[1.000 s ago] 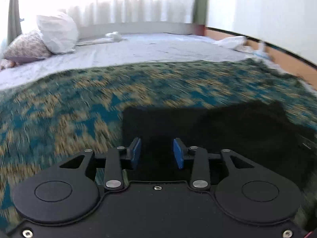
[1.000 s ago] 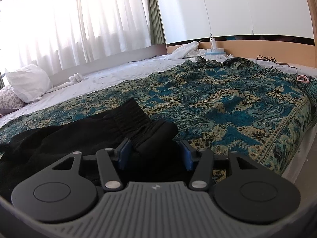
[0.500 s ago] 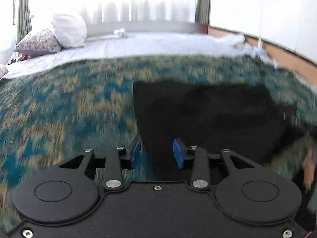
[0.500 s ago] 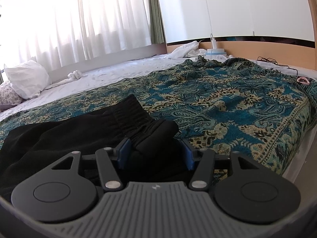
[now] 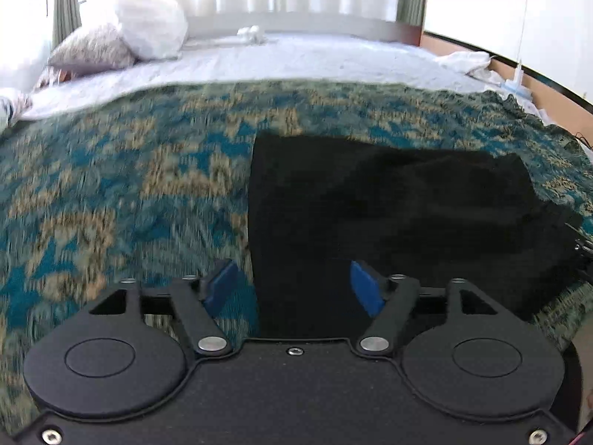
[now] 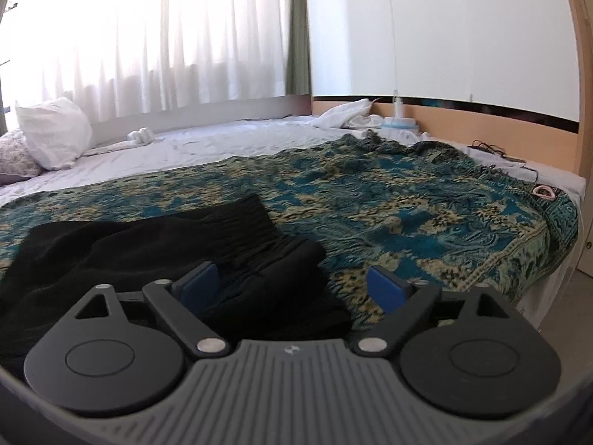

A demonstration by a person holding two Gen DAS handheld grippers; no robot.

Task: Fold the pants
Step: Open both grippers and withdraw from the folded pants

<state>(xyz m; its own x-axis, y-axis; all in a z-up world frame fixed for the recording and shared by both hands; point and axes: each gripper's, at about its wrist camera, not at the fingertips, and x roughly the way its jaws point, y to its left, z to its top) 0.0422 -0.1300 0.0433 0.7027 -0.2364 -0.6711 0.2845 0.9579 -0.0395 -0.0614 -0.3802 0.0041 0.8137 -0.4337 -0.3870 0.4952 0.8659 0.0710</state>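
Pants [image 5: 389, 204] folded on blanket [image 5: 129, 185], edges free.

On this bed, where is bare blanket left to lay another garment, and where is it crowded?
Free: the patterned blanket between the black pants and the bed's right edge, and the stretch left of the pants toward the pillows. The white sheet beyond is mostly bare. Crowded: the headboard corner with crumpled white cloth, and cables by the right edge.

Left wrist view: bedspread [image 5: 111, 193] pattern motion-blurred; black pants [image 5: 389, 215] near edge hidden behind the gripper body.
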